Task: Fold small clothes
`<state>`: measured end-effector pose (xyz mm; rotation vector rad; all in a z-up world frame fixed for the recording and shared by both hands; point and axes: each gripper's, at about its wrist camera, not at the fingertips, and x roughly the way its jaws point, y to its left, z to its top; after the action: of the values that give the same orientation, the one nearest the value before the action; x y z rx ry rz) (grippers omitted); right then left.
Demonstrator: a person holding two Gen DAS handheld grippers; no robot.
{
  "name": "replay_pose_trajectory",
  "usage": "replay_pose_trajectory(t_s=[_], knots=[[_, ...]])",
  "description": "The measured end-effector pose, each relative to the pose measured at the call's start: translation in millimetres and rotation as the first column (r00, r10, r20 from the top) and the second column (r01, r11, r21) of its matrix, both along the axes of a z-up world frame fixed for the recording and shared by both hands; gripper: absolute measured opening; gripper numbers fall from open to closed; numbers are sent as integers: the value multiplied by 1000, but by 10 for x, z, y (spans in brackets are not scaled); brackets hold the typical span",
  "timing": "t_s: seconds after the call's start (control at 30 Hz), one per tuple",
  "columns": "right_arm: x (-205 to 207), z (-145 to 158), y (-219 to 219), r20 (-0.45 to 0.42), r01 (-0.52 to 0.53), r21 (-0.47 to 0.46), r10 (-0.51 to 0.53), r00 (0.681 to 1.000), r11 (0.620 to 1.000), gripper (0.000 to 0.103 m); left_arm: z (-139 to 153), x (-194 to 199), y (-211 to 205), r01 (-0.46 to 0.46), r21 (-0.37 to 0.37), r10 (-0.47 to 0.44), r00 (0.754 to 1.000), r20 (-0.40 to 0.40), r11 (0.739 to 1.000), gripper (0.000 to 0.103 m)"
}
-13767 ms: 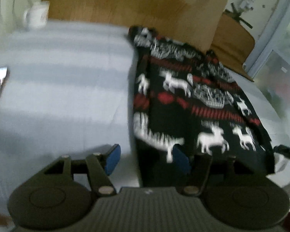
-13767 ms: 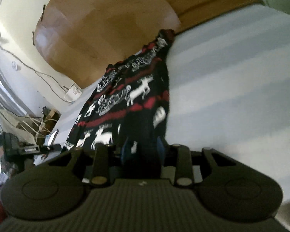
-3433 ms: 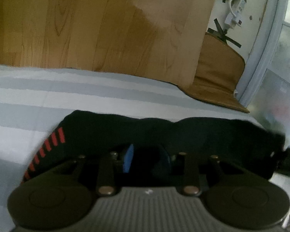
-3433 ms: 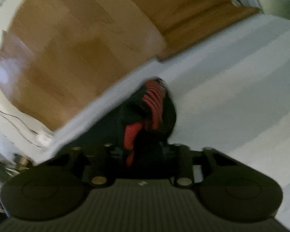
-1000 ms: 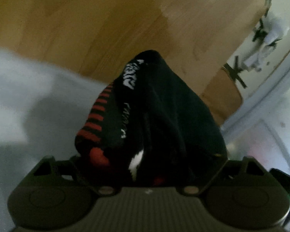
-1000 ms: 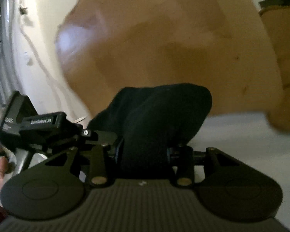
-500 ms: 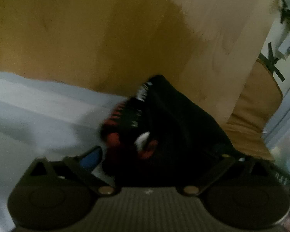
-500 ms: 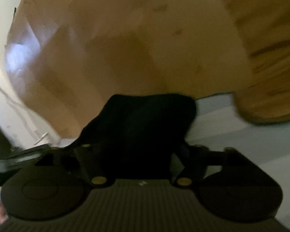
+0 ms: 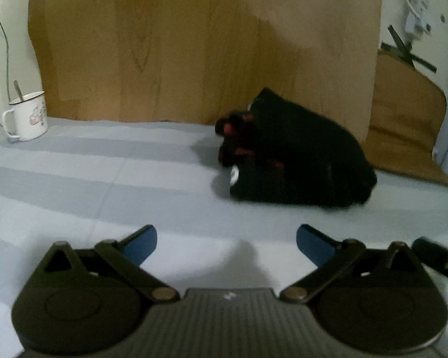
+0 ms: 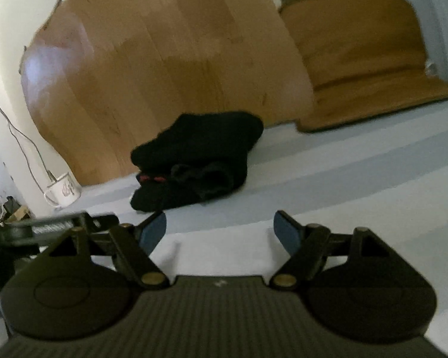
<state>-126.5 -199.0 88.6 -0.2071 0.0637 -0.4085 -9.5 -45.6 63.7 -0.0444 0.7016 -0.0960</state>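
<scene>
A black garment with red and white pattern (image 9: 295,161) lies folded into a thick bundle on the grey-striped sheet (image 9: 104,185), close to the wooden board behind it. The same folded garment (image 10: 197,158) shows mostly black in the right wrist view. My left gripper (image 9: 226,243) stands wide open a short way in front of the bundle, nothing between its blue pads (image 9: 142,244). My right gripper (image 10: 221,229) is also back from the bundle, its jaws still opening, with nothing between them.
A white enamel mug (image 9: 27,116) with a spoon stands at the far left by the wall. A wooden board (image 9: 194,44) leans behind the sheet, and a brown mat (image 10: 370,89) lies at the right. The other gripper's body (image 10: 44,226) shows at the left of the right wrist view.
Both grippers let go of the folded garment and pulled back from it. It now rests on the sheet, and both pairs of jaws stand wide apart.
</scene>
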Motion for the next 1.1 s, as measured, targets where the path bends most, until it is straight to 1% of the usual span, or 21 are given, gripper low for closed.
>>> replay_pose_trajectory(t_s=[0.07, 0.1, 0.23, 0.37, 0.47, 0.63, 0.73, 0.83, 0.93, 1.1], knots=[[-47, -46, 55, 15, 18, -25, -17, 1000, 1000, 84, -28, -97, -26, 2, 29, -2, 1000, 3, 1000, 103], [-8, -31, 67, 19, 18, -32, -18, 1000, 999, 84, -41, -136, -45, 2, 42, -2, 1000, 6, 999, 103], [13, -25, 85, 0, 16, -56, -16, 1000, 998, 86, -90, -259, -102, -1, 103, -2, 1000, 21, 995, 103], [36, 11, 16, -8, 25, -40, -25, 1000, 999, 86, -77, -304, -117, -22, 119, 14, 998, 63, 993, 103], [36, 22, 6, -23, 17, -50, -18, 1000, 999, 90, -71, -313, -115, -28, 123, 19, 997, 74, 992, 103], [37, 28, 0, -29, 14, -59, -15, 999, 998, 91, -30, -343, -148, -30, 170, 10, 993, 115, 985, 103], [36, 27, -7, -34, 10, -56, -12, 999, 998, 91, 12, -397, -105, -52, 146, 29, 987, 156, 988, 103], [43, 26, -4, -42, 8, -56, -10, 999, 998, 91, 47, -410, -62, -52, 122, 31, 985, 168, 991, 103], [37, 26, -8, -42, 6, -53, -8, 999, 999, 91, 93, -442, -37, -58, 116, 34, 981, 193, 992, 103], [29, 26, -15, -48, 3, -49, -5, 999, 999, 91, 208, -531, -2, -39, 82, 18, 972, 233, 996, 103]])
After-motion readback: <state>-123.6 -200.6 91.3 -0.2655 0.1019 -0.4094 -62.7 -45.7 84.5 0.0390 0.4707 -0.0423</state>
